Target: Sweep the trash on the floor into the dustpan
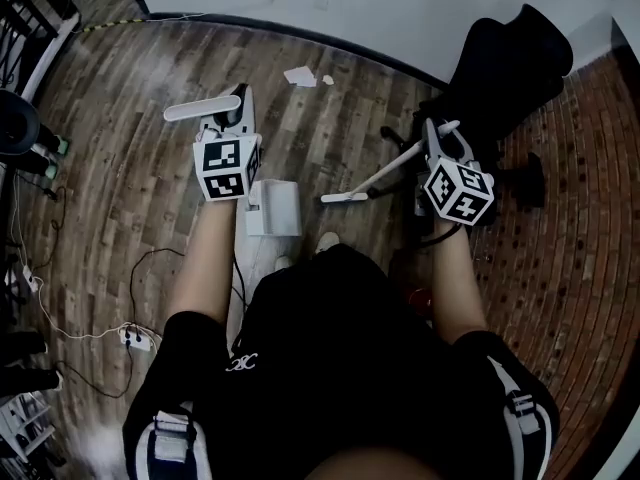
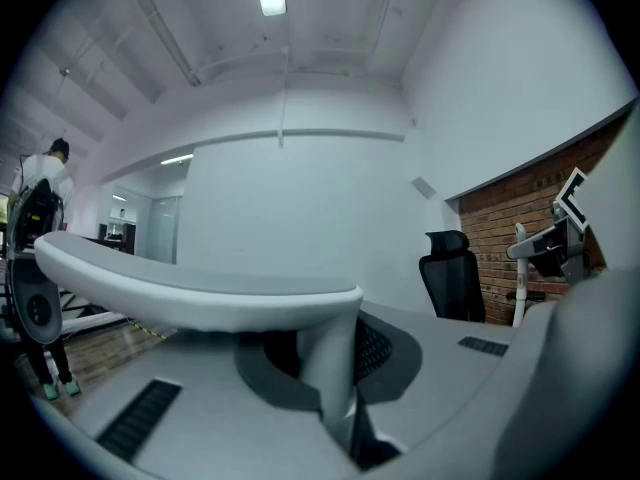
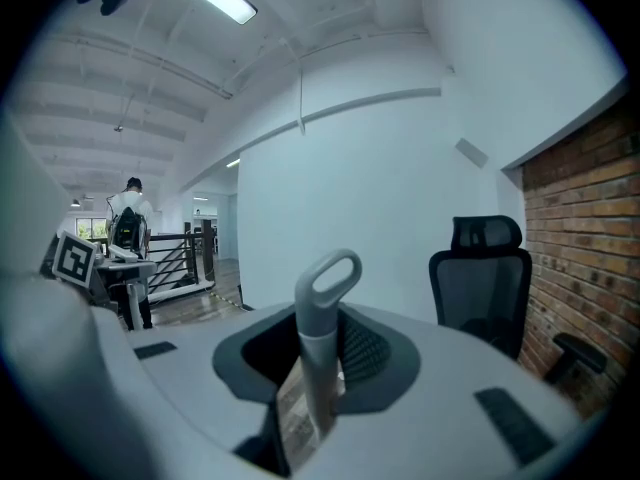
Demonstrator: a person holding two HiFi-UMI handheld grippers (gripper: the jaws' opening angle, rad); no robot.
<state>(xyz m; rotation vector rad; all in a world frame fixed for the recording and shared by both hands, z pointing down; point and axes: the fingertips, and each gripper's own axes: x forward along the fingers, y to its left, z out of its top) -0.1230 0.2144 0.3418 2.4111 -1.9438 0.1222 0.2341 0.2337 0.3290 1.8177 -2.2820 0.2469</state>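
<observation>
In the head view the left gripper (image 1: 232, 124) sits at about 10 o'clock from centre. It is clenched on the white T-bar handle (image 1: 203, 108), whose stem runs down to the dustpan (image 1: 272, 209). The dustpan rests on the wood floor (image 1: 120, 178) near centre, close to the person's shoe (image 1: 327, 240). The trash (image 1: 300, 76), a few white paper scraps, lies at 12 o'clock near the wall, well apart from the dustpan. The right gripper (image 1: 441, 148) is at 3 o'clock and grips the white broom (image 1: 385, 173). The broom slants down toward 9 o'clock, and its low end lies just beside the dustpan's right side. A black office chair (image 1: 510, 63) stands at 2 o'clock, and cables (image 1: 100, 333) trail at 8 o'clock.

In the left gripper view the jaws are closed on the handle's stem at 6 o'clock, while its crossbar spans from 9 o'clock to centre. The chair stands at 3 o'clock against the white wall, with the other gripper just beyond it by the brick wall (image 2: 500, 228).

In the right gripper view the jaws pinch the broom's shaft at 6 o'clock. Its loop end rises to centre. The chair is at 3 o'clock, and the left gripper's marker cube shows at 9 o'clock.
</observation>
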